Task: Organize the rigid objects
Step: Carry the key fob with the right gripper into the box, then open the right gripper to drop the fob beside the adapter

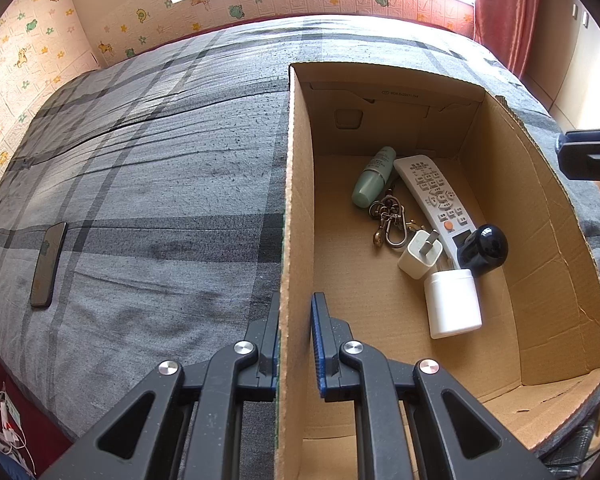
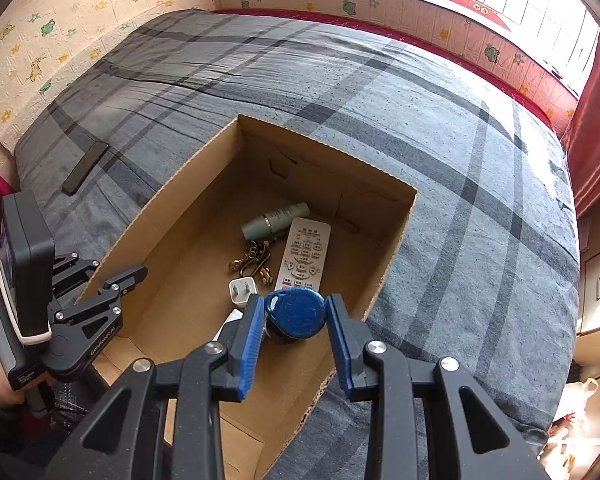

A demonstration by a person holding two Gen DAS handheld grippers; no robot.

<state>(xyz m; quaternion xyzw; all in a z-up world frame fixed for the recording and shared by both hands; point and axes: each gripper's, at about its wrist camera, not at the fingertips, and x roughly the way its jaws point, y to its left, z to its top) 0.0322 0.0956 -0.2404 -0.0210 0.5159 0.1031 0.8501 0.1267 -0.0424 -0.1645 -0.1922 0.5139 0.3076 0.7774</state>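
Between the right jaws sits a textured blue plastic key fob (image 2: pixel 296 313), above a matt corrugated cardboard box (image 2: pixel 396 236) resting on the bed's (image 2: pixel 460 160) woven plaid cloth; the left jaws clamp that box's rough-edged wall.

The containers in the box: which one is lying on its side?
The pale green bottle, lying flat at the far end of the cardboard box beside the remote. The white jar nearer the camera stands upright.

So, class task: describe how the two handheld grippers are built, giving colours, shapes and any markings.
The right gripper has black angular linkage arms with silver round pivot bolts and ribbed blue finger pads. The left gripper is built the same in black, with white lettering on one arm and a dark boxy, white-edged unit on its handle.
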